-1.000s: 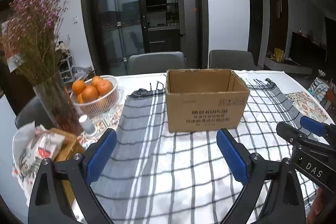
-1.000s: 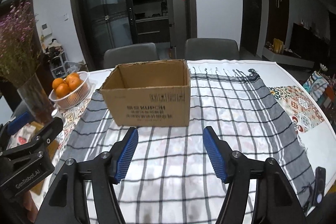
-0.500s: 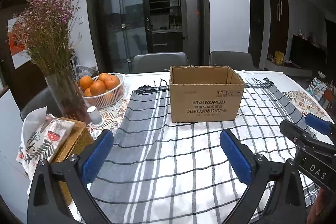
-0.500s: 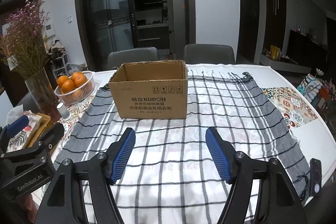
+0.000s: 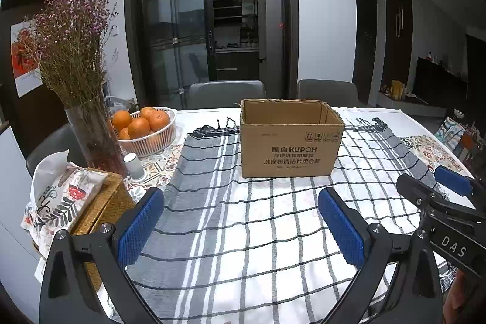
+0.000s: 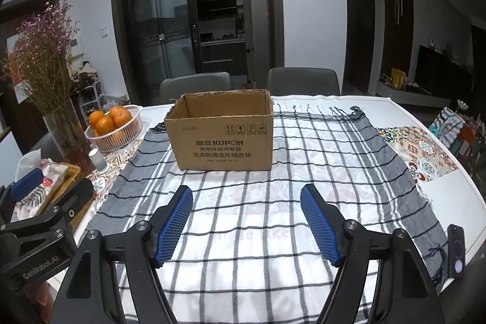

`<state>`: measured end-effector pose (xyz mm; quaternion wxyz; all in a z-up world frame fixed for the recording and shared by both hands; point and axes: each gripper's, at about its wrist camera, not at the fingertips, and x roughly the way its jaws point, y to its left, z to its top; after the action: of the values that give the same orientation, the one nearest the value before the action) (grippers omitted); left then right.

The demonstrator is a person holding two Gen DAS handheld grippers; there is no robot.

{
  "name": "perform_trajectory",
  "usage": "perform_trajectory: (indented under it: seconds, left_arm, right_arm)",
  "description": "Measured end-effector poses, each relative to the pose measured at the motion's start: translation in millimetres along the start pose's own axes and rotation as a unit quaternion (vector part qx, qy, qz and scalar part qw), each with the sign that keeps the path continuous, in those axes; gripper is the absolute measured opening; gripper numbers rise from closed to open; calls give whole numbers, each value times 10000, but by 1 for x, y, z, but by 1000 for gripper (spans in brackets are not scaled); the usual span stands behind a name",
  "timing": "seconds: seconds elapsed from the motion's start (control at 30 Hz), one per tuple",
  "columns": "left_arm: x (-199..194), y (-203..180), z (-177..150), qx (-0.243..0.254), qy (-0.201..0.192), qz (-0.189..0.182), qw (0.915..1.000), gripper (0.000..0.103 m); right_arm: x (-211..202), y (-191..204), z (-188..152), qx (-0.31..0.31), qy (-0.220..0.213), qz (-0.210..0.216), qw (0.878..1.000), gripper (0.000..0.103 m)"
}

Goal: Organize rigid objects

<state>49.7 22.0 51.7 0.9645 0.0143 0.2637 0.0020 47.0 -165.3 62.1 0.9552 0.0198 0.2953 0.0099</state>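
An open brown cardboard box [image 5: 291, 138] stands upright on the checked cloth in the middle of the table; it also shows in the right wrist view [image 6: 223, 134]. Its inside is hidden from here. My left gripper [image 5: 241, 202] is open and empty, held above the cloth well short of the box. My right gripper [image 6: 246, 199] is open and empty, also short of the box. The right gripper shows at the right edge of the left wrist view [image 5: 437, 193]. The left gripper shows at the left edge of the right wrist view [image 6: 45, 202].
A white basket of oranges [image 5: 145, 126], a glass vase of dried flowers [image 5: 91, 129] and a small white bottle [image 5: 133, 166] stand at the left. A tissue pack on a wicker tray [image 5: 63, 196] lies near the left edge. A dark remote [image 6: 457, 251] lies at the right edge. Chairs stand behind the table.
Both grippers have pulled back from the box and risen; the box looks smaller and farther. Both stay open and empty.
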Motion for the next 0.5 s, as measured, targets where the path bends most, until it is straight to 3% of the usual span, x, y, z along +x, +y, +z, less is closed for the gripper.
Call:
perform_trajectory:
  seconds: [0.5]
  left_arm:
    - [2, -2, -3, 27, 55, 29, 10000, 103]
  right_arm:
    - [-3, 1, 1, -19, -28, -56, 10000, 74]
